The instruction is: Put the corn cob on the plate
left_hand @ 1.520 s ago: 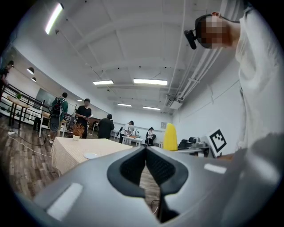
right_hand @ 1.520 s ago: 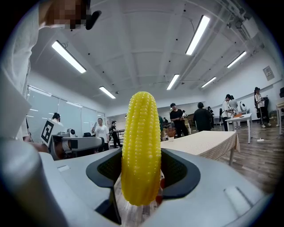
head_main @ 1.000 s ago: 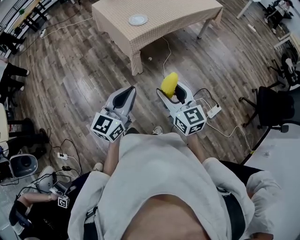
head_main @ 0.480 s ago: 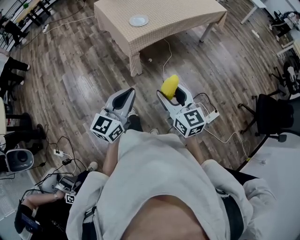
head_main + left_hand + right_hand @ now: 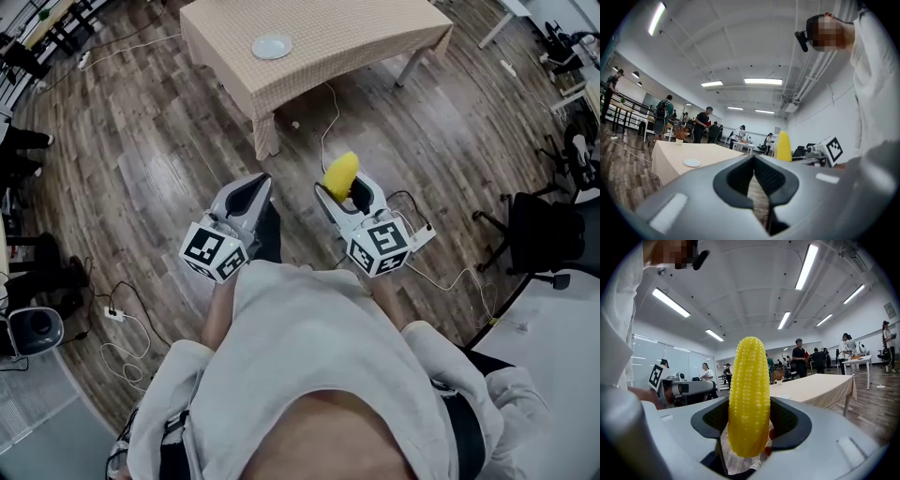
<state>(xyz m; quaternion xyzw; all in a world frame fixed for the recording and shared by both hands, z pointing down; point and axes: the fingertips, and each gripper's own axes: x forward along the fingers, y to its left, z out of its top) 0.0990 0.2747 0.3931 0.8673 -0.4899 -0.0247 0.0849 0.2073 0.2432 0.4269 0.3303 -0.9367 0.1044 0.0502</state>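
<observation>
A yellow corn cob (image 5: 339, 174) stands upright between the jaws of my right gripper (image 5: 349, 194), which is shut on it; in the right gripper view the cob (image 5: 749, 423) fills the middle. My left gripper (image 5: 250, 193) is held beside it, tips together and empty (image 5: 753, 161). Both hang over the wooden floor, well short of the table (image 5: 366, 37). A small white plate (image 5: 271, 46) lies on its checked cloth near the left end, and the left gripper view also shows this plate (image 5: 692, 162).
A black office chair (image 5: 548, 230) stands at the right. A power strip with white cables (image 5: 424, 234) lies on the floor just right of my right gripper. More cables (image 5: 117, 314) lie at the left. Several people stand far off behind the table (image 5: 820, 390).
The floor has slid back under me and the seated person at the lower left has left the head view. Both grippers keep their pose, the corn still gripped.
</observation>
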